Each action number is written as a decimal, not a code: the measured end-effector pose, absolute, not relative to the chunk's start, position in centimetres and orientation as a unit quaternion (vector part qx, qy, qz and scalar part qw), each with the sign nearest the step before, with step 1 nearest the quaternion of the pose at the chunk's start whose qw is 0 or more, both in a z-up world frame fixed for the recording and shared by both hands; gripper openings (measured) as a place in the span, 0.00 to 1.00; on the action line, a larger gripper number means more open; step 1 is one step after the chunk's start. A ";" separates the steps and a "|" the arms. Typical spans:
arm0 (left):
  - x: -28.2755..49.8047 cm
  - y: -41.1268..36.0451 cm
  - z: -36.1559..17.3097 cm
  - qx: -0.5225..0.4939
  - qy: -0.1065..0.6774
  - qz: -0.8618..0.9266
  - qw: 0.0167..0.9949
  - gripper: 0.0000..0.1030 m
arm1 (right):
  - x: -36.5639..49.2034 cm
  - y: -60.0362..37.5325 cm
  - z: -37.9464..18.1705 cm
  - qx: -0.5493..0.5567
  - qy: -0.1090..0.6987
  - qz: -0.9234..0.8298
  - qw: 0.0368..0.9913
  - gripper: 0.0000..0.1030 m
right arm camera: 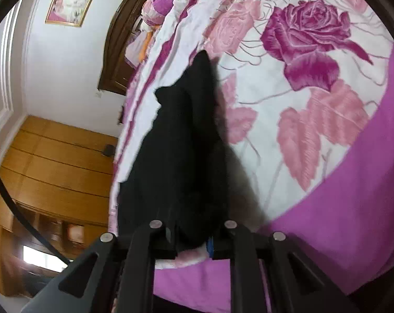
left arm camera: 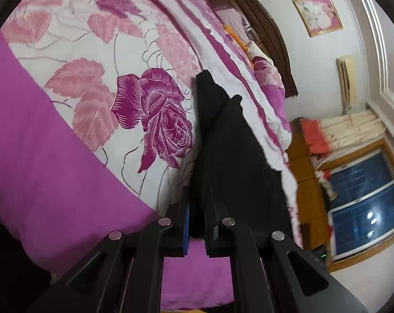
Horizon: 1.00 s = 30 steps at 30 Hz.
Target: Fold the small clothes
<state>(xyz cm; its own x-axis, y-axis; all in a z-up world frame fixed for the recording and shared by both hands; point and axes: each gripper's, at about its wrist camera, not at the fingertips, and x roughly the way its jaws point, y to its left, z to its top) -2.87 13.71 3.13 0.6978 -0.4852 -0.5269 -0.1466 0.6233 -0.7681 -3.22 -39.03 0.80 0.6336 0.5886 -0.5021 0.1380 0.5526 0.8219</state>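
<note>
A: Left side first. What's the left gripper [left arm camera: 197, 224] doing?

B: It's clamping the black garment [left arm camera: 231, 151]. Cloth is sitting between the blue-padded fingers [left arm camera: 186, 221], jaws nearly together on it. Garment is running away from the jaws, up across the floral bedspread [left arm camera: 98, 83], far tip resting on the white part near the big printed rose [left arm camera: 158, 120].

A: Is the cloth lying flat?

B: Not near the jaws. Looks lifted at the gripped edge, draping down to the bed at the far end. Can't tell what kind of garment it is, just dark and small.

A: Right side?

B: The right gripper [right arm camera: 193, 237] is pinching the same black garment [right arm camera: 181, 156], jaws pressed onto a bunch of cloth. Same layout mirrored: far end is lying on the bedspread [right arm camera: 314, 130], with the headboard [right arm camera: 116, 52] beyond it.

A: So which step?

B: My read: both ends of the near edge are being held up, so a fold is starting or the piece is being laid out. Not folded yet as far as I can see.

A: Next move?

B: Probably carrying the held edge forward over the far end, both hands moving level, keeping tension so the cloth isn't bunching, then letting go once edges are lining up.
</note>
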 end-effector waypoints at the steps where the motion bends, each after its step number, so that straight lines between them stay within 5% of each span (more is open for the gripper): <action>1: -2.9 13.3 3.2 -0.401 0.370 -0.098 0.832 0.02 | -3.2 -38.8 0.7 0.443 0.408 0.136 0.786 0.15; 24: -5.3 12.2 2.6 -0.322 0.391 -0.077 0.859 0.03 | -3.6 -40.1 0.2 0.431 0.407 0.118 0.797 0.17; 30: -7.1 13.0 5.3 -0.209 0.339 0.141 0.906 0.09 | -5.6 -41.9 1.6 0.387 0.415 0.072 0.820 0.23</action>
